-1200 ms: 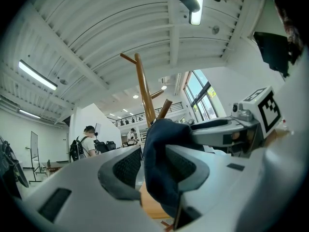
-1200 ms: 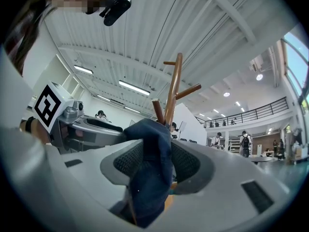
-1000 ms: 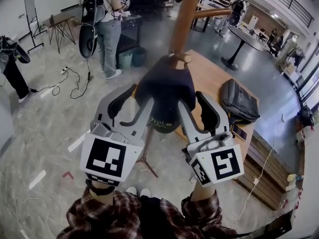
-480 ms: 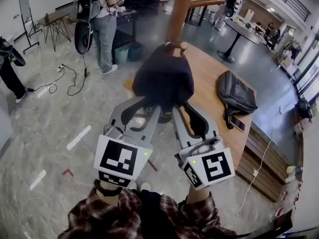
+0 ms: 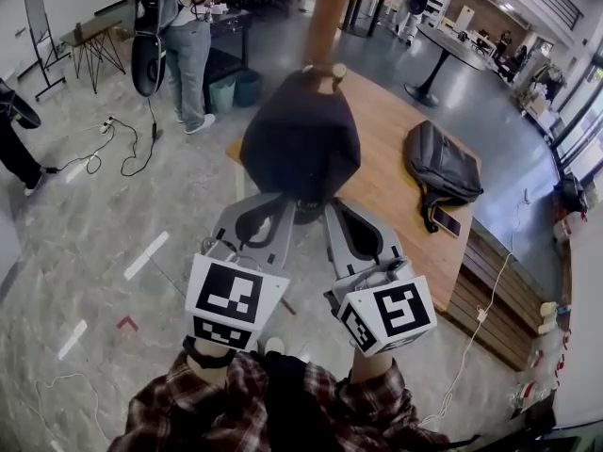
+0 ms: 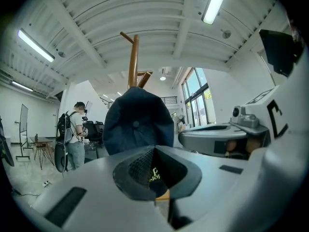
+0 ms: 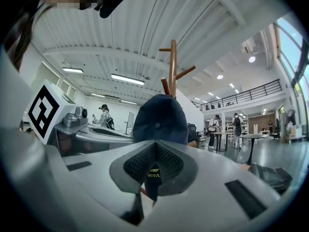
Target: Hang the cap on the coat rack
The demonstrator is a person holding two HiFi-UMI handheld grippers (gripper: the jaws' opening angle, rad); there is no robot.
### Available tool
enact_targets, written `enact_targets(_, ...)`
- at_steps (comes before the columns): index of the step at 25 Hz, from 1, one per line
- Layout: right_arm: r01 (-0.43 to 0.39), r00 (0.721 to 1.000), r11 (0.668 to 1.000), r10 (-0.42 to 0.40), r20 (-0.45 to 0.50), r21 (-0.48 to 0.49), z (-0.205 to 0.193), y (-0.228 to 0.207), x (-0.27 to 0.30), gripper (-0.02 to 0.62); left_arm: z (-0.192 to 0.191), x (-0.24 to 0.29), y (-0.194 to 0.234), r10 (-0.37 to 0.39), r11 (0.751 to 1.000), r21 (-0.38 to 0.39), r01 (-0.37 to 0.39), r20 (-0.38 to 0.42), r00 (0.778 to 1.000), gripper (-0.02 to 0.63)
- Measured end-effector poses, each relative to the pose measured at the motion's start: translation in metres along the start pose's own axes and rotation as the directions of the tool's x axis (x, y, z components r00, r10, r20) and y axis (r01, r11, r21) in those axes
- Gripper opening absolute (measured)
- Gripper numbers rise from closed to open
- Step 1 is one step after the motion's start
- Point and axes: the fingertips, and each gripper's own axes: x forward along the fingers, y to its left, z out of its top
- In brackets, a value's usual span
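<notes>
A dark navy cap (image 5: 300,139) hangs over a peg of the wooden coat rack (image 5: 325,17), its brim pointing down toward me. My left gripper (image 5: 282,202) and right gripper (image 5: 330,207) sit side by side just below the brim, both shut, with nothing seen between their pads. In the left gripper view the cap (image 6: 137,122) fills the middle beyond the shut left gripper (image 6: 154,149), with the rack pole (image 6: 133,62) rising behind it. The right gripper view shows the same cap (image 7: 159,117) on the rack (image 7: 172,66) past the shut right gripper (image 7: 155,143).
A wooden table (image 5: 396,158) stands behind the rack with a grey backpack (image 5: 441,163) and a phone (image 5: 446,221) on it. A person (image 5: 188,36) stands at the back left near bins (image 5: 236,90). Cables (image 5: 122,144) lie on the floor at the left.
Both grippers drew back toward me from either side of the cap, and their jaws went from wide open to shut. The cap stays on the peg.
</notes>
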Motion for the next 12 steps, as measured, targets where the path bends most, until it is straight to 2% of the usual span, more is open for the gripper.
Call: enact_targets(12,-0.014,1.000,1.000,0.014,0.003,0.000,0.0047,-0.0062,0.0062,0.011,0.0075,0.0083,0.0030,0.003,1.000,0.019,-0.003,0.004,1.000,0.011)
